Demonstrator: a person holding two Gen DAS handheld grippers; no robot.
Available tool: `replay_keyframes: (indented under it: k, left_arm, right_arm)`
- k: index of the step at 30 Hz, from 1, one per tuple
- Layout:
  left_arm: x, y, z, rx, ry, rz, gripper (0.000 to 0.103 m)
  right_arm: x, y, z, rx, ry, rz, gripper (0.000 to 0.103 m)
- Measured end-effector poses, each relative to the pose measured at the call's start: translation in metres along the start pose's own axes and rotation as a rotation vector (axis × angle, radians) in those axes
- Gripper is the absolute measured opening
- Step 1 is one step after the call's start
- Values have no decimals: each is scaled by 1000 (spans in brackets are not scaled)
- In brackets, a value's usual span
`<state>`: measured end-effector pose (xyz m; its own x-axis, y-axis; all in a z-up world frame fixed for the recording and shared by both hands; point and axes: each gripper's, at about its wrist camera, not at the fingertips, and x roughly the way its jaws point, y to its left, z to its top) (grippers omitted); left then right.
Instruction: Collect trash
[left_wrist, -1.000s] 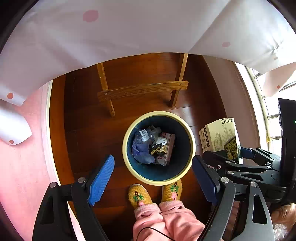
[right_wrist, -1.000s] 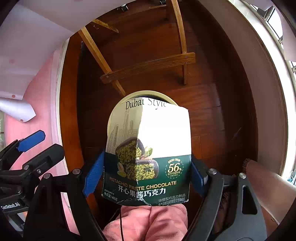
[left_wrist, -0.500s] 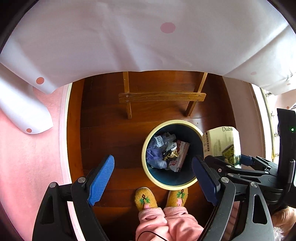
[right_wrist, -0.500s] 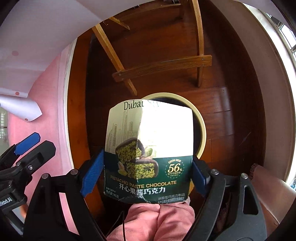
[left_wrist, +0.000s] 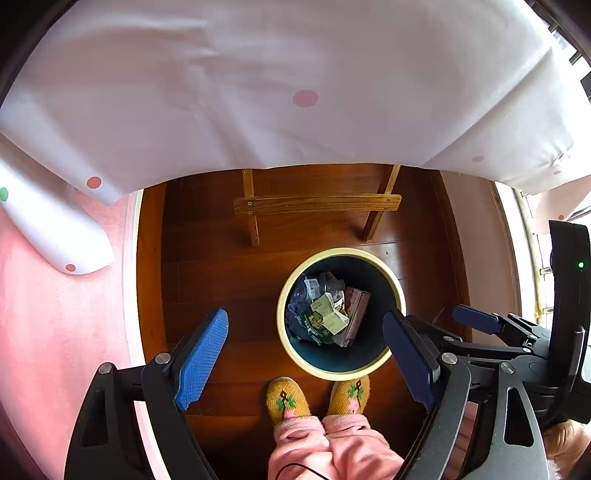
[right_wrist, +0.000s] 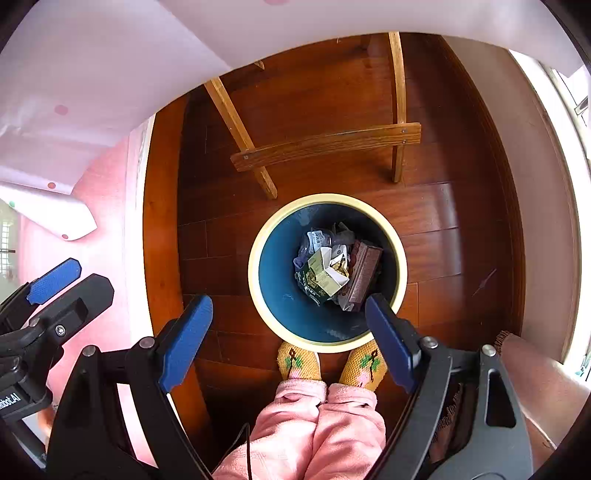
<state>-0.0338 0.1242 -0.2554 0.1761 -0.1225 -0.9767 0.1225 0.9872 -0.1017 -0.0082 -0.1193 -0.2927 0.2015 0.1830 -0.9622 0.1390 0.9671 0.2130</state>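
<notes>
A round bin with a cream rim and dark blue inside stands on the wooden floor. The green and white pistachio chocolate box lies inside it on top of crumpled wrappers and a brown carton. My left gripper hangs open above the bin's near side, nothing between its blue pads. My right gripper is also open and empty, high over the bin's front edge; its fingers show at the right of the left wrist view.
A wooden table frame stands just beyond the bin, under a white cloth with pink dots. A person's yellow slippers and pink trouser legs touch the bin's near side. A pink rug lies left.
The right gripper opened and the chocolate box dropped into the bin. Both grippers rose and shifted, so the bin looks smaller and sits more to the right in the left wrist view.
</notes>
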Motion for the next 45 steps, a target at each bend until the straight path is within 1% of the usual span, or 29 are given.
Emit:
replay_keyframes:
  k: [7, 15, 24, 30, 36, 45]
  left_arm:
    - [-45, -12, 5, -16, -37, -10, 87]
    - [-119, -21, 8, -59, -103, -11, 87]
    - [-212, -26, 14, -114, -188, 26, 87]
    - [-270, -34, 13, -111, -265, 64, 87]
    - [-308, -42, 9, -102, -298, 90, 87]
    - [-354, -61, -3, -84, -351, 137, 87]
  right_arm:
    - [-52, 9, 2, -34, -47, -33, 83]
    - [-139, 24, 8, -71, -144, -63, 83]
    - [-235, 40, 11, -88, -238, -56, 83]
    - [-286, 53, 11, -110, -299, -46, 83]
    - [-331, 69, 5, -129, -365, -33, 83]
    - [-393, 80, -6, -150, -456, -32, 83]
